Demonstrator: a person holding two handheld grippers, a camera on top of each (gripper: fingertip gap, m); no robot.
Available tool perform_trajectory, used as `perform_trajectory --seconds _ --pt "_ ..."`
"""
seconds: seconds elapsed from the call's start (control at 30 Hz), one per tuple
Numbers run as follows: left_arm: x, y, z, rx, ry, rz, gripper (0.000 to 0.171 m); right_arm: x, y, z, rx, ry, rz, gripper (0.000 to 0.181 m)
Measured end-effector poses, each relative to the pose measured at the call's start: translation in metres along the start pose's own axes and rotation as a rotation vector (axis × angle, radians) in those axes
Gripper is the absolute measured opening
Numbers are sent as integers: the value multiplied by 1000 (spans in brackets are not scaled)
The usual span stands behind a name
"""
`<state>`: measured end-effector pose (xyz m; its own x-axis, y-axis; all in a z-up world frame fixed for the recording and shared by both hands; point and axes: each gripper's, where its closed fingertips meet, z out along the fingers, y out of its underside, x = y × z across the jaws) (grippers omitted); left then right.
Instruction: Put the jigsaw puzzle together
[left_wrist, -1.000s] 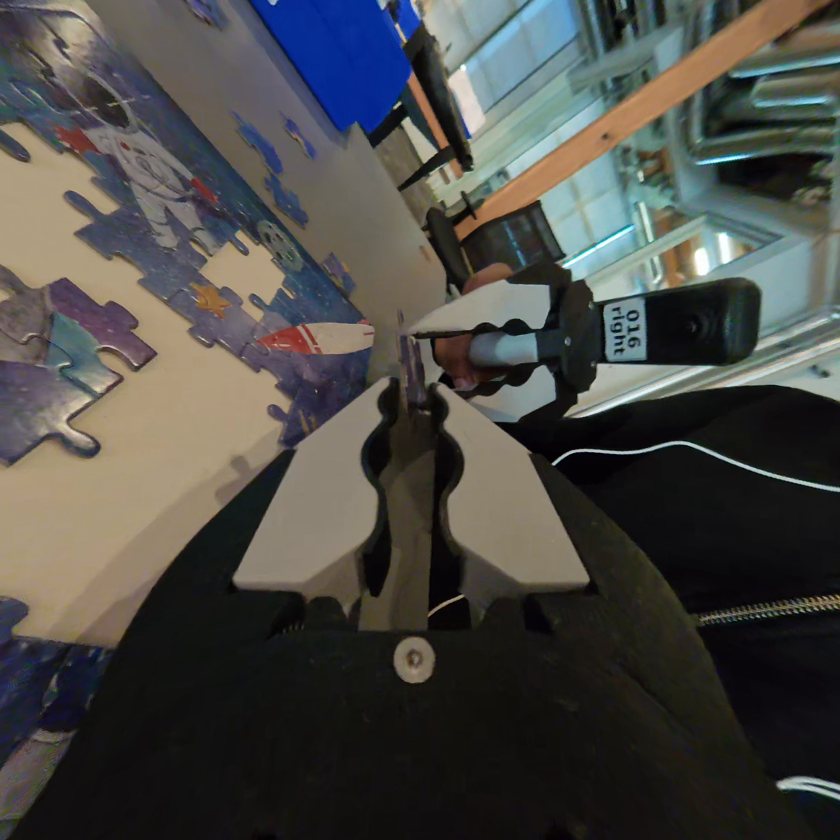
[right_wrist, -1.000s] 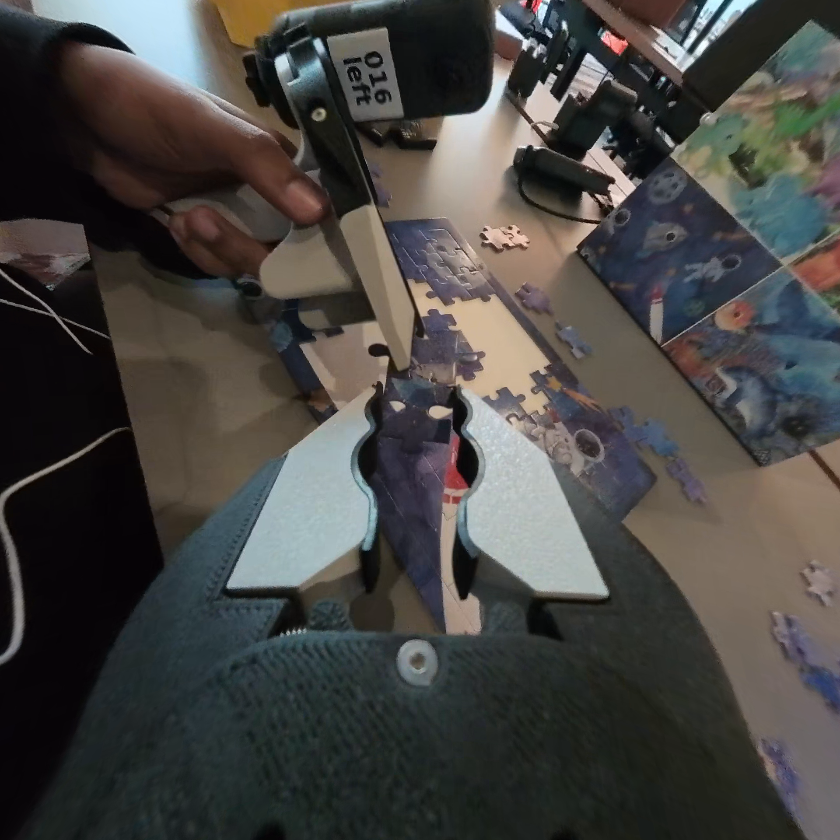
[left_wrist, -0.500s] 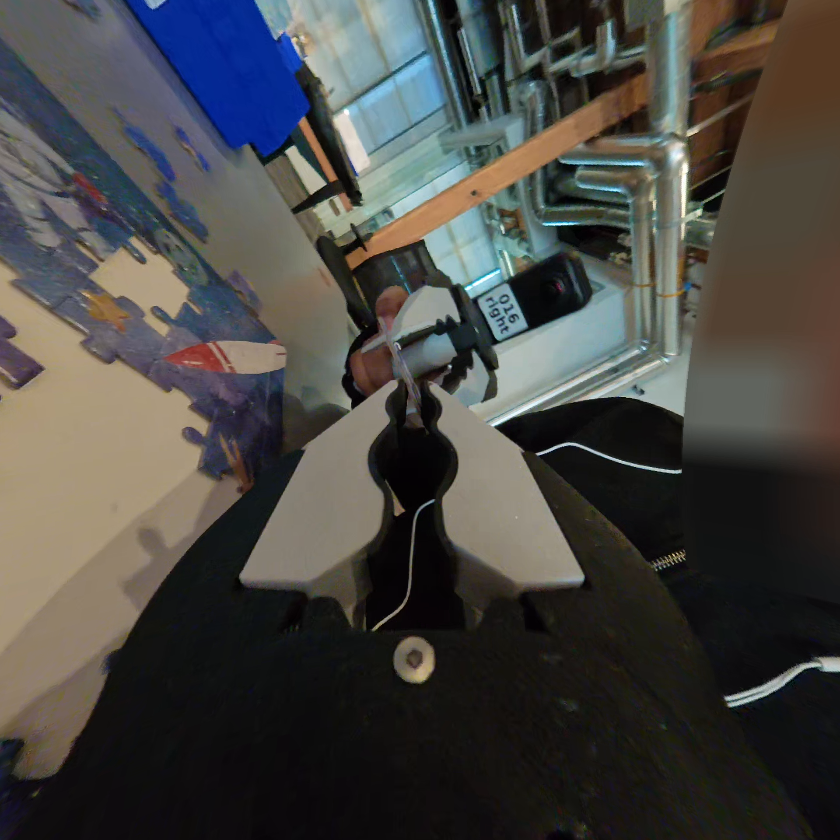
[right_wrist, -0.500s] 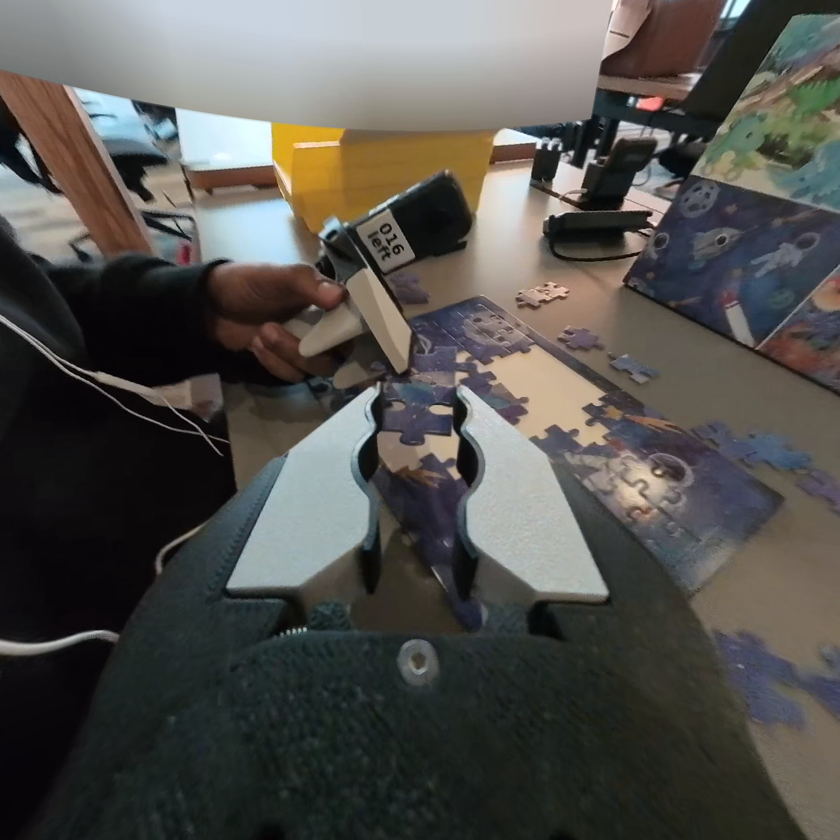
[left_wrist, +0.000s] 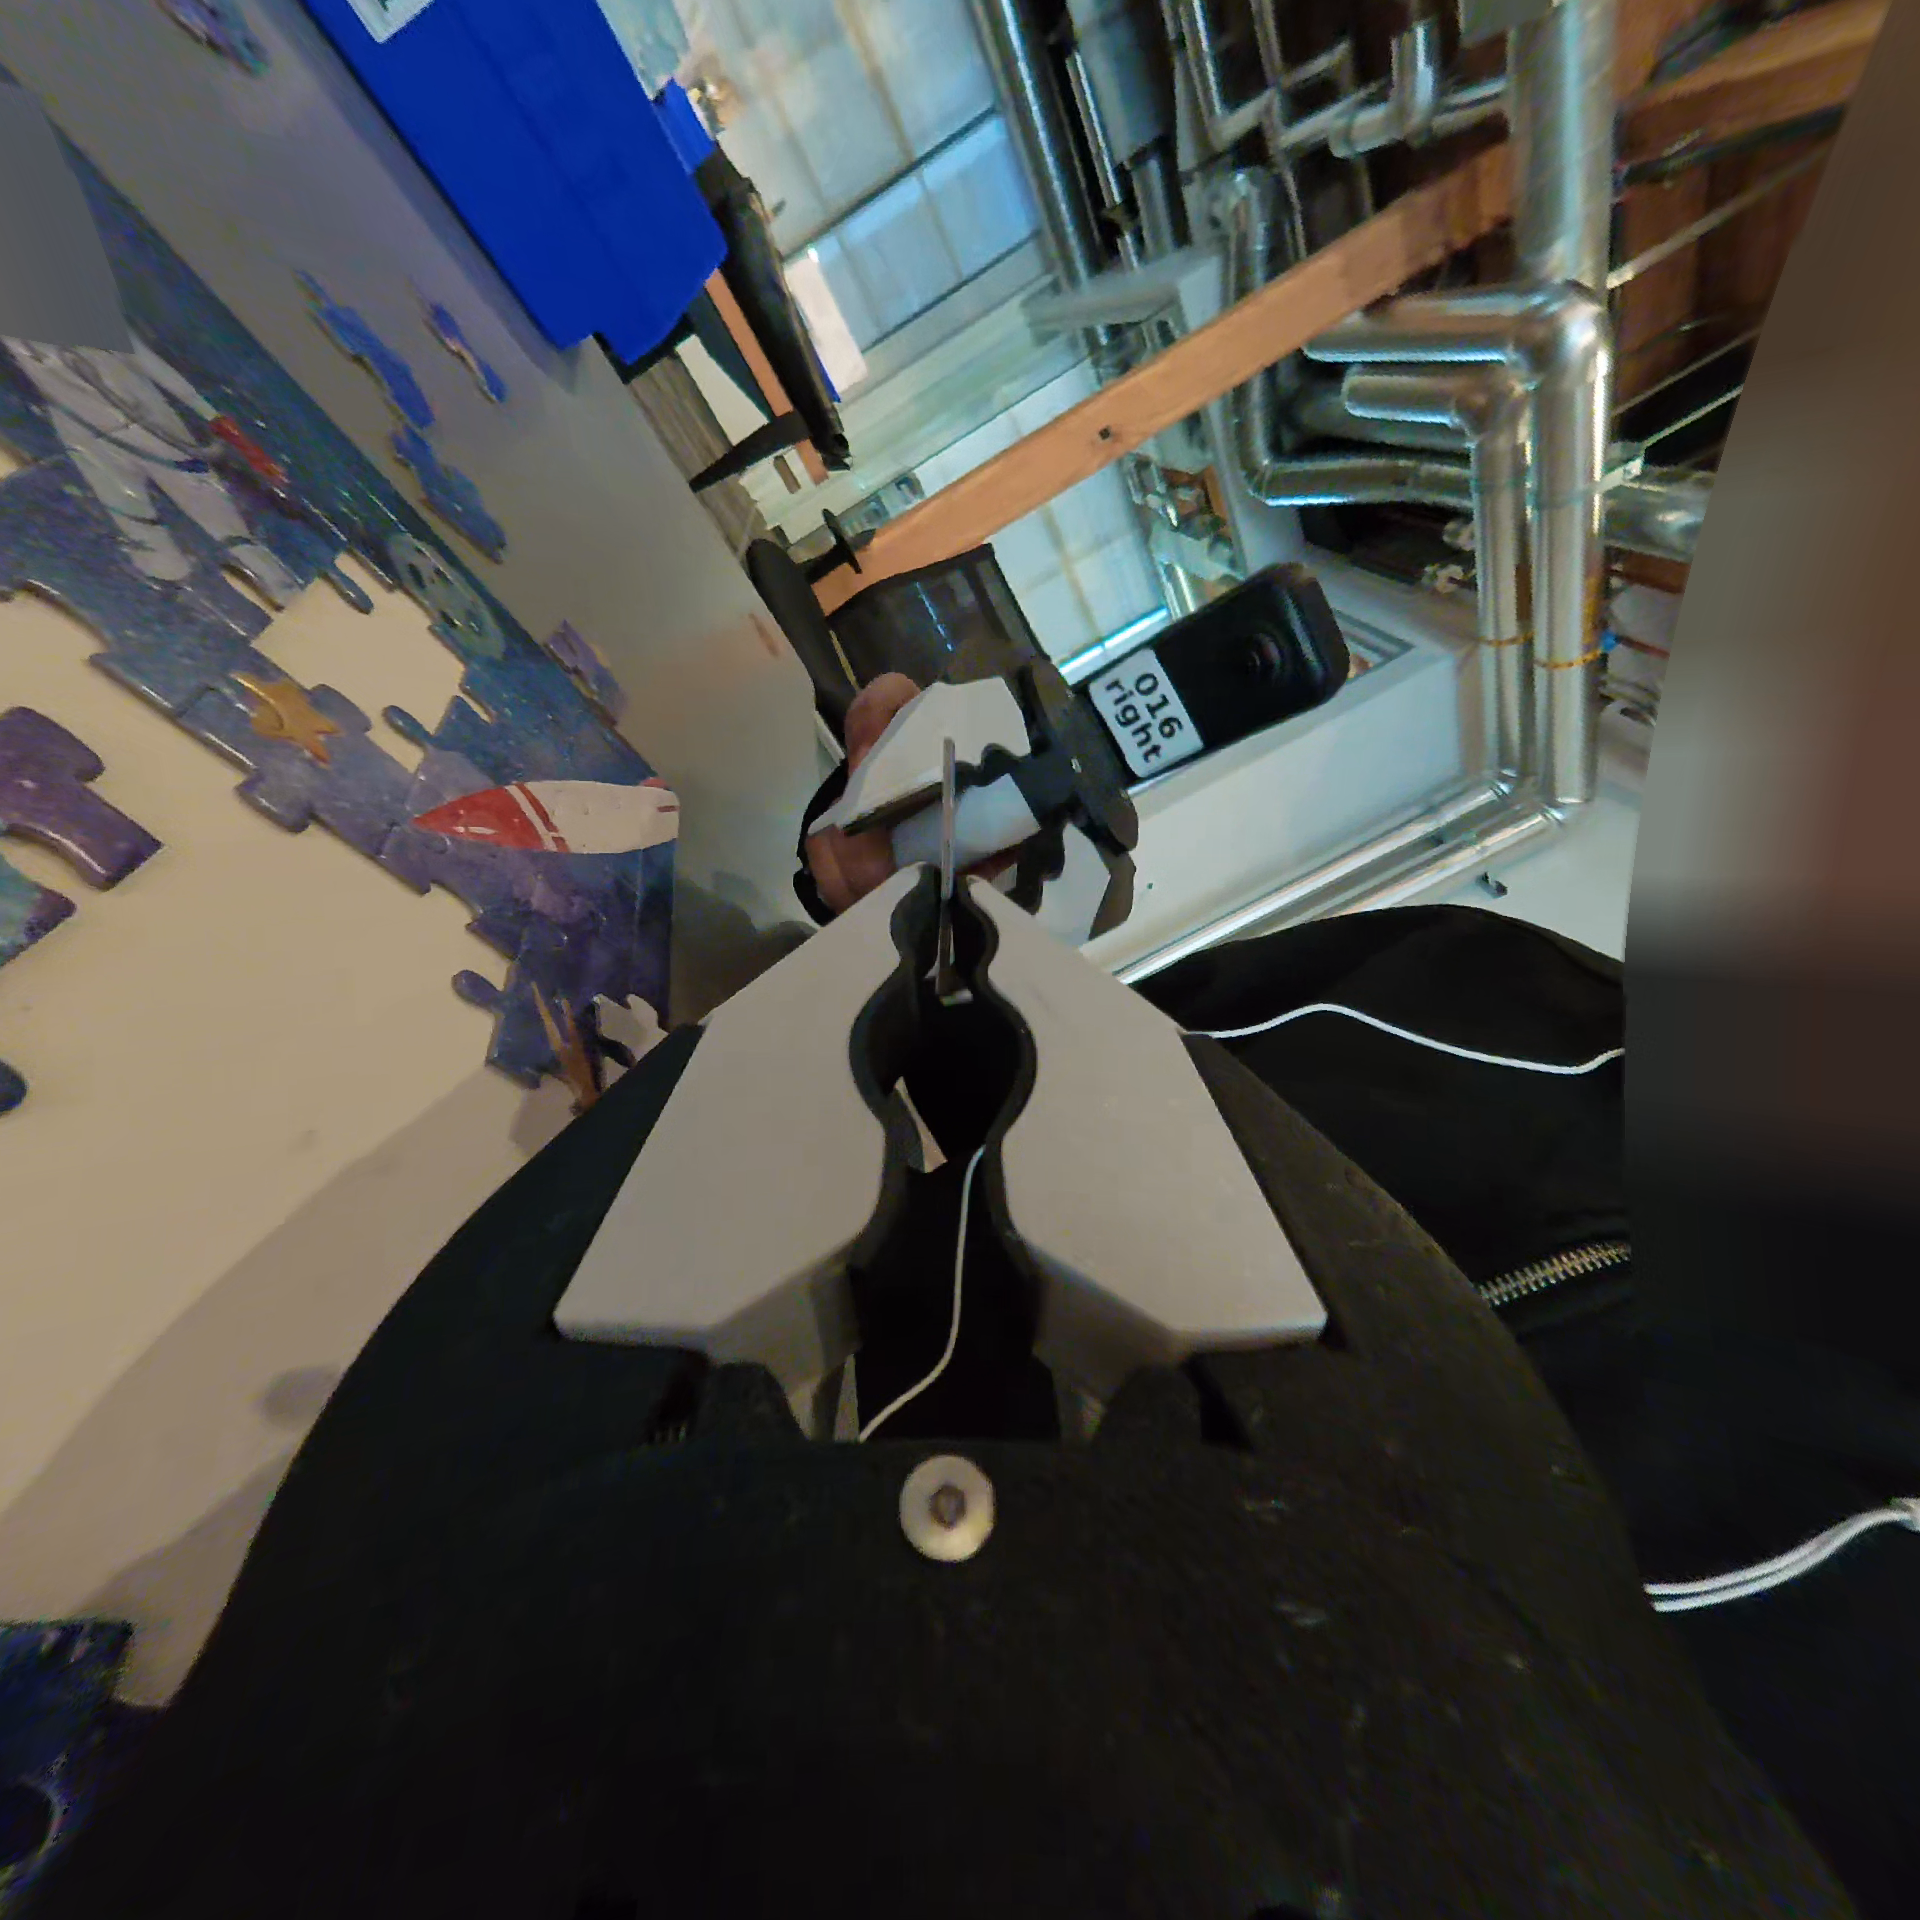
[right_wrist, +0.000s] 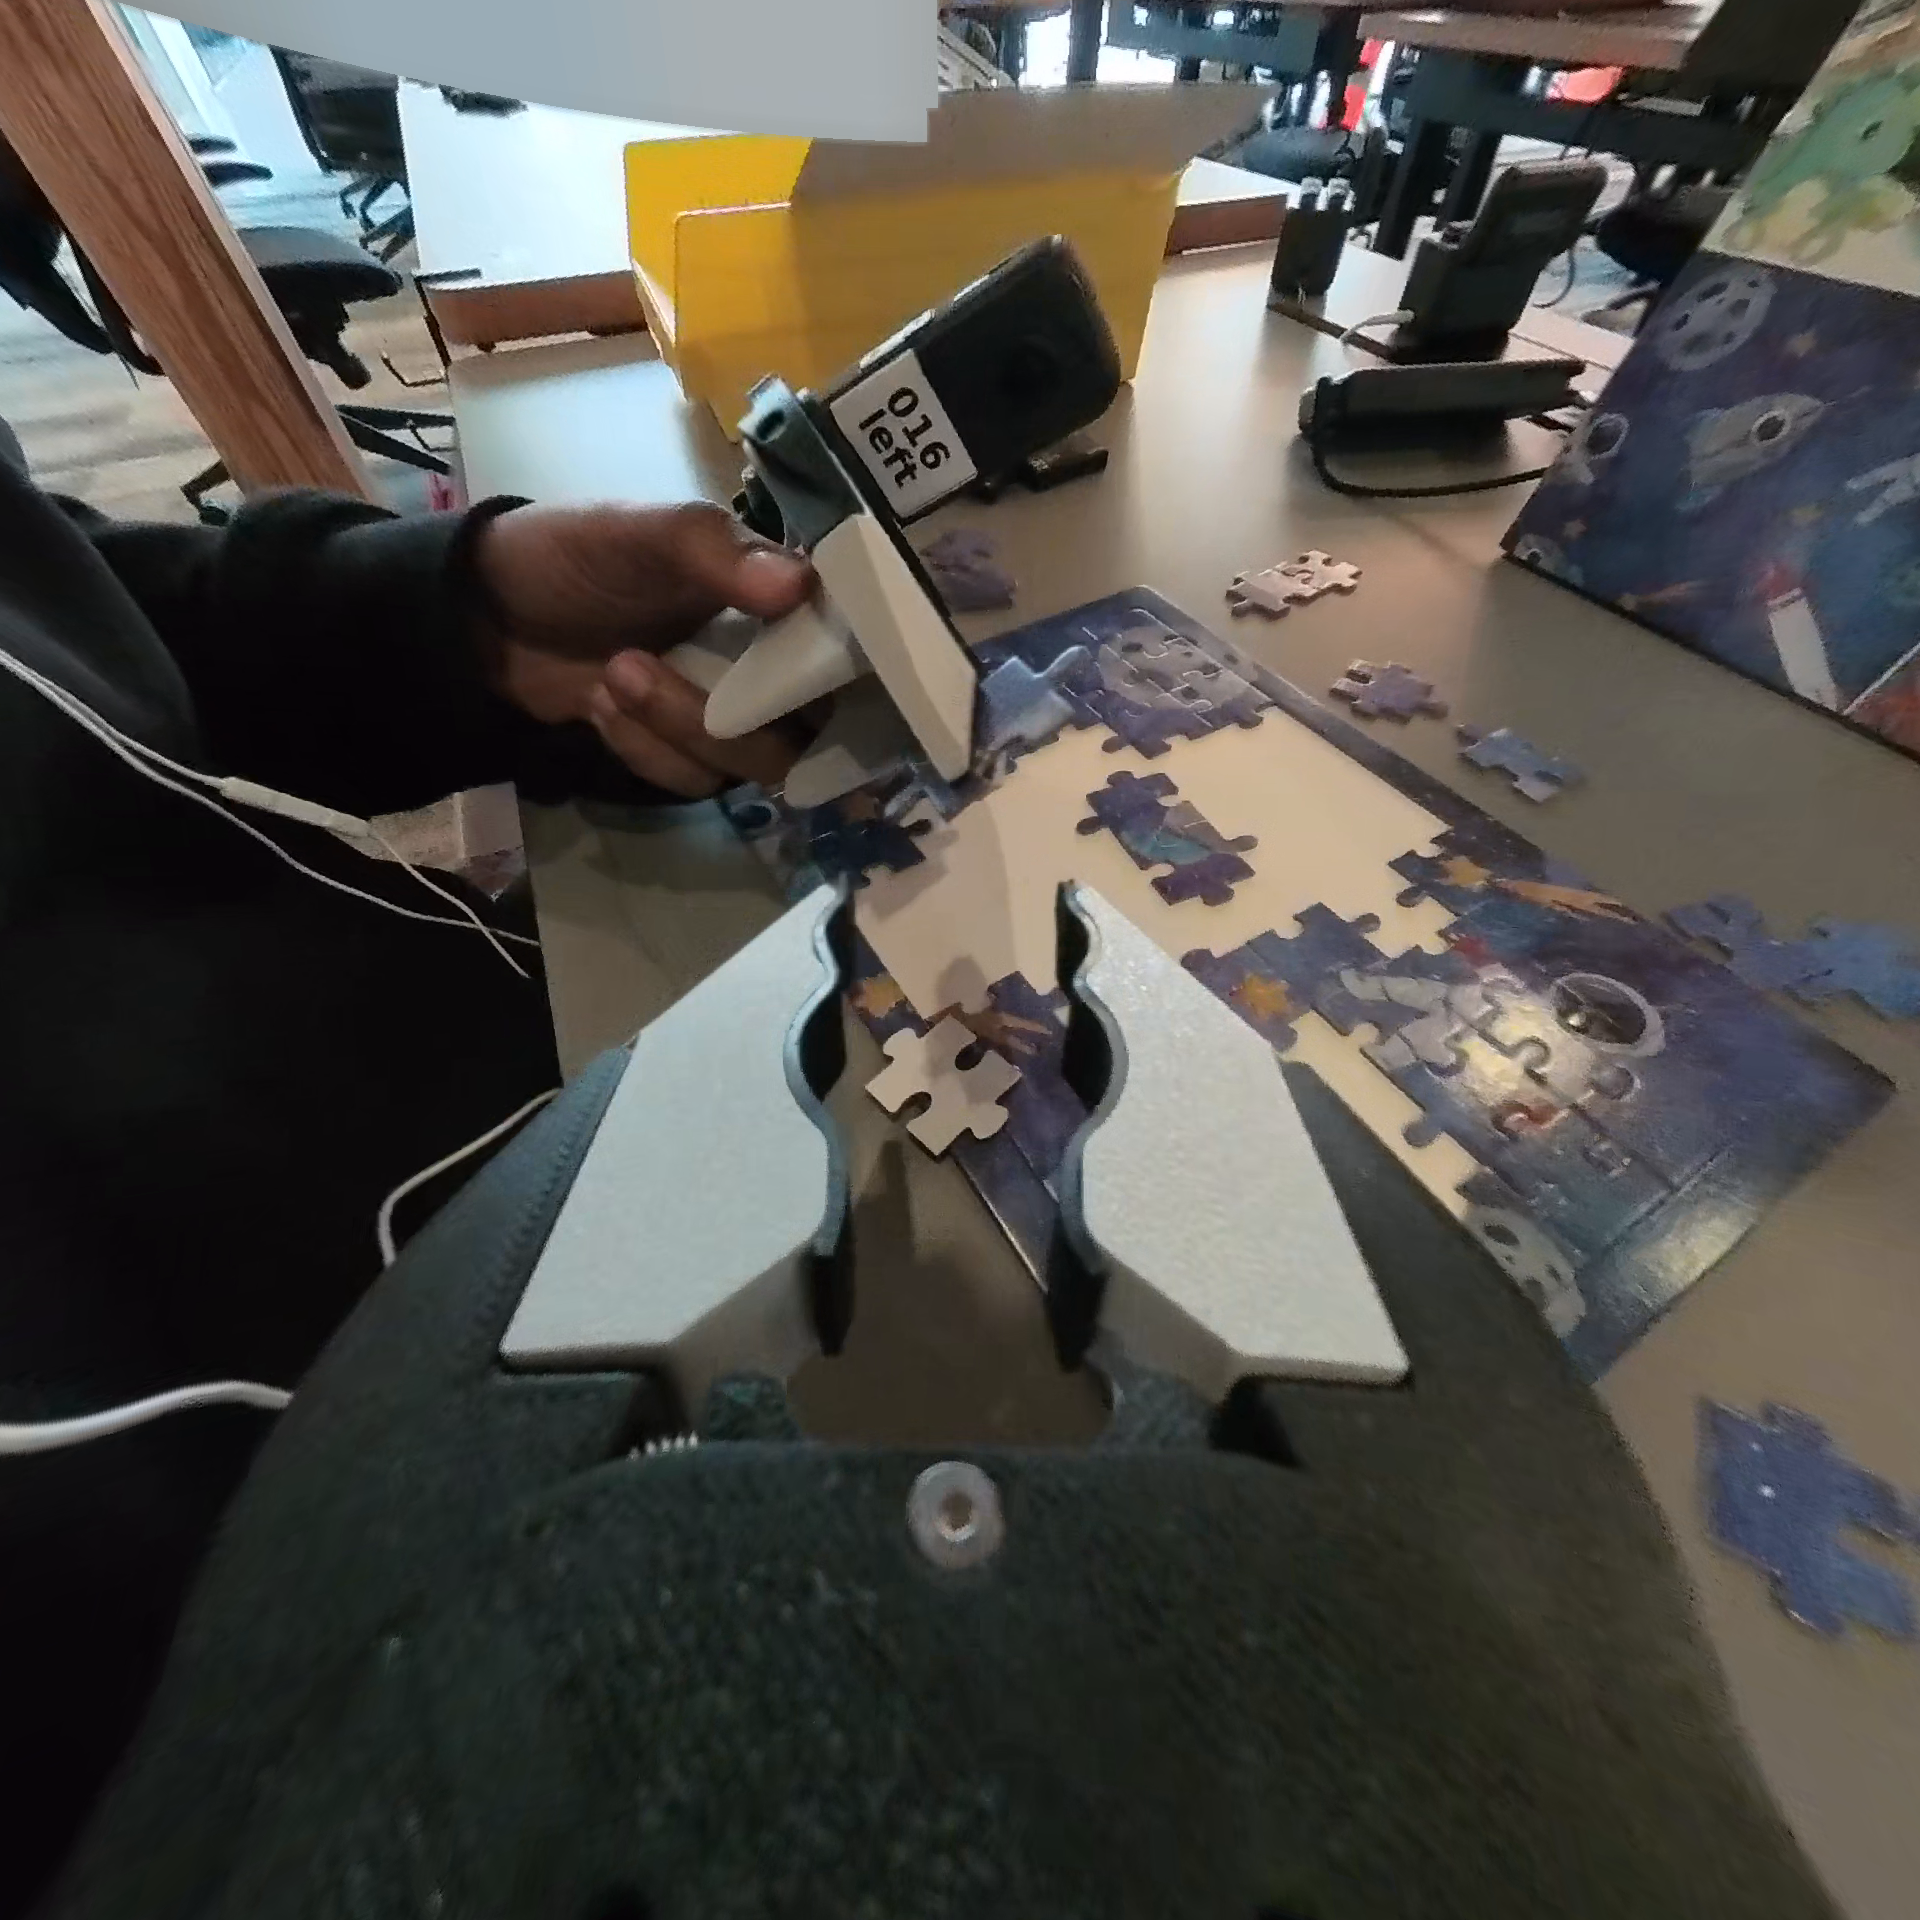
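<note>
A partly assembled blue space jigsaw puzzle (right_wrist: 1507, 1039) lies on the beige table; it also shows in the left wrist view (left_wrist: 499, 831). My left gripper (left_wrist: 940, 894) is shut on a puzzle piece (left_wrist: 945, 831), seen edge-on, held up off the table. In the right wrist view the left gripper (right_wrist: 961, 753) hovers over the puzzle's far corner. My right gripper (right_wrist: 956, 904) is open over the puzzle's near corner. A white-backed piece (right_wrist: 940, 1081) shows between its fingers, untouched; I cannot tell if it rests on the puzzle. The right gripper (left_wrist: 894, 800) faces my left one.
Loose pieces (right_wrist: 1387, 691) lie around the puzzle, and one blue cluster (right_wrist: 1787, 1507) at near right. The puzzle box (right_wrist: 1745, 468) stands at right. A yellow box (right_wrist: 894, 239) and black devices (right_wrist: 1444, 384) sit behind. A blue bin (left_wrist: 540, 156) stands beyond the puzzle. Left and right tips are no more than a few centimetres apart.
My right gripper has drawn back from the left one and opened wide. The white-backed piece now shows between its fingers. My left gripper still pinches its piece.
</note>
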<state>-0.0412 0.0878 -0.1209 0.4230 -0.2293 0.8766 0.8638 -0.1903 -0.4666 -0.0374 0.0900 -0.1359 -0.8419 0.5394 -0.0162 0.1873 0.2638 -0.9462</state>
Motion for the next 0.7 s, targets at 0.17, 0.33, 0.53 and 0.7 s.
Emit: perform_trajectory --seconds 0.17,0.33,0.53,0.7 --pt "-3 -2 -3 11 -20 -8 0 -3 12 12 -81 -13 -34 43" --pt "-7 -5 -10 27 -43 -6 0 -3 52 24 -301 6 -101 54" --pt "-10 -15 -25 60 -88 16 0 -9 68 26 -385 -35 -94 44" --pt "-11 -26 -44 104 -129 43 0 -6 70 21 -409 -20 -96 37"
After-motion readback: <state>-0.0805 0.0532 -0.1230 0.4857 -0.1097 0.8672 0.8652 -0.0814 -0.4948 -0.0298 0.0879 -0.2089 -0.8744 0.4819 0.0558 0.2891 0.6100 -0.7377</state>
